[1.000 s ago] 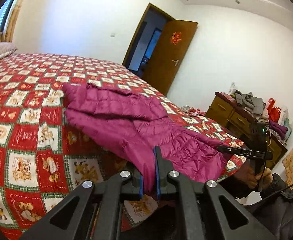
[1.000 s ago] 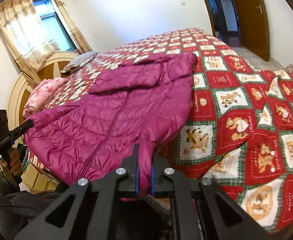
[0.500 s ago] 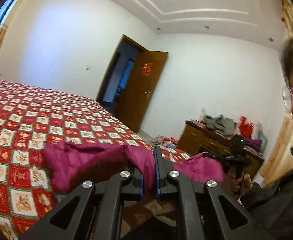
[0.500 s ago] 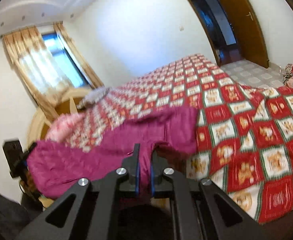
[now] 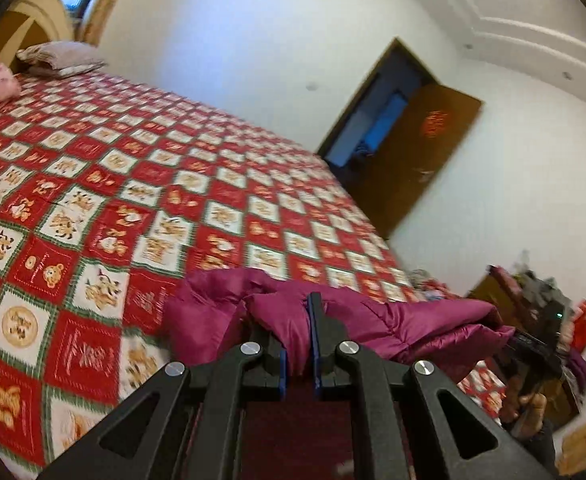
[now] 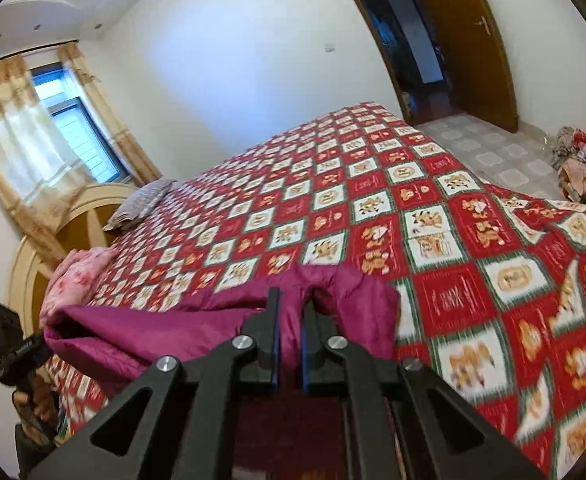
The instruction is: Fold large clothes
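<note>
A magenta puffer jacket (image 5: pixel 405 320) hangs lifted between both grippers above the near edge of the bed. My left gripper (image 5: pixel 298 320) is shut on a bunched fold of the jacket. My right gripper (image 6: pixel 289 312) is shut on another fold of the jacket (image 6: pixel 165 332). The right gripper also shows in the left wrist view (image 5: pixel 533 344) at the far right, and the left gripper in the right wrist view (image 6: pixel 17 352) at the far left. The jacket's lower part is hidden below the fingers.
The bed's red checked quilt (image 5: pixel 141 184) (image 6: pixel 433 216) spreads ahead. Pillows (image 5: pixel 59 58) and a wooden headboard (image 6: pixel 73 224) are at its head. A brown door (image 5: pixel 425 160) stands open. A cluttered wooden dresser (image 5: pixel 533 292) and a clothes pile on the tiled floor (image 6: pixel 577 156) are at the bed's foot.
Both grippers have lifted the jacket off the quilt, where it lay spread a second ago. It now hangs bunched between them, and both views have tilted back down over the bed.
</note>
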### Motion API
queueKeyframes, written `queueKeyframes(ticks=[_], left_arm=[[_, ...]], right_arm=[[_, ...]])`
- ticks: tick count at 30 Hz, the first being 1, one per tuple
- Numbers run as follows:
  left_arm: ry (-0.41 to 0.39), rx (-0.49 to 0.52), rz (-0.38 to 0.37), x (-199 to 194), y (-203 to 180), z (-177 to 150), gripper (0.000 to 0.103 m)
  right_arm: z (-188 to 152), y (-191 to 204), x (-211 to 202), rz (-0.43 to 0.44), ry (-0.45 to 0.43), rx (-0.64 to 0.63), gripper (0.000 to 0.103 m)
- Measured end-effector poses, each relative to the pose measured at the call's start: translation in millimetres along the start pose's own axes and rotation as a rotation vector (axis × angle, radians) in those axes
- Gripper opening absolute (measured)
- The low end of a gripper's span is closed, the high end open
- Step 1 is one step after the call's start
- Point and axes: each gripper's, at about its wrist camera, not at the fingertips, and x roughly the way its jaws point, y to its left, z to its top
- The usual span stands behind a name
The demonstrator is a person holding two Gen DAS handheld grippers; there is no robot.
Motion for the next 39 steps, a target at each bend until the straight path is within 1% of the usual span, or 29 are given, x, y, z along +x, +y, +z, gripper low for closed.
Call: queueKeyframes(ticks=[1, 3, 8, 10, 11, 15, 18, 20, 21, 24, 27, 29, 31, 32, 35, 37, 38, 39], left_arm=[[0.013, -0.010, 0.022, 12, 4, 4, 0.008], [0.034, -0.025, 0.067, 33, 12, 10, 0.008], [0.074, -0.033, 0.198, 89, 28, 18, 0.008], [0.095, -0.043, 0.232, 107, 35, 19, 0.008], [0.107, -0.050, 0.263, 120, 39, 19, 0.008], [0.140, -0.036, 0.359, 155, 49, 13, 0.008], [0.173, -0.032, 0.410, 179, 58, 5, 0.009], [0.185, -0.028, 0.425, 191, 63, -4, 0.009], [0.185, -0.027, 0.426, 195, 65, -8, 0.009], [0.159, 0.004, 0.441, 204, 64, -17, 0.009], [0.122, 0.055, 0.481, 209, 58, -23, 0.009], [0.125, 0.078, 0.506, 214, 56, -23, 0.009], [0.124, 0.071, 0.497, 214, 58, -22, 0.009], [0.123, 0.051, 0.475, 212, 62, -21, 0.009], [0.147, -0.077, 0.346, 196, 82, -11, 0.009], [0.160, -0.165, 0.282, 179, 94, 0, 0.011], [0.141, -0.218, 0.227, 161, 99, 10, 0.012], [0.124, -0.248, 0.188, 149, 102, 16, 0.014]], right_arm=[[6, -2, 16, -0.026, 0.008, 0.004, 0.010], [10, -4, 40, -0.052, 0.028, 0.016, 0.010], [17, -7, 100, -0.139, 0.065, 0.020, 0.010], [18, -13, 119, -0.169, 0.077, 0.035, 0.010], [19, -17, 133, -0.187, 0.085, 0.049, 0.010], [12, -20, 169, -0.273, 0.108, 0.015, 0.010], [3, -23, 188, -0.315, 0.113, 0.000, 0.011], [-4, -27, 197, -0.336, 0.108, -0.005, 0.015], [-7, -28, 202, -0.342, 0.101, -0.007, 0.015], [-15, -27, 210, -0.357, 0.082, -0.028, 0.016], [-17, -24, 214, -0.379, 0.079, -0.049, 0.016], [-17, -26, 214, -0.379, 0.078, -0.044, 0.016], [-17, -28, 214, -0.377, 0.083, -0.039, 0.016], [-17, -28, 215, -0.377, 0.084, -0.037, 0.016], [-17, -30, 215, -0.371, 0.087, -0.021, 0.017], [-17, -32, 214, -0.354, 0.090, -0.009, 0.017], [-17, -34, 213, -0.339, 0.089, 0.005, 0.018], [-16, -35, 212, -0.327, 0.091, 0.017, 0.019]])
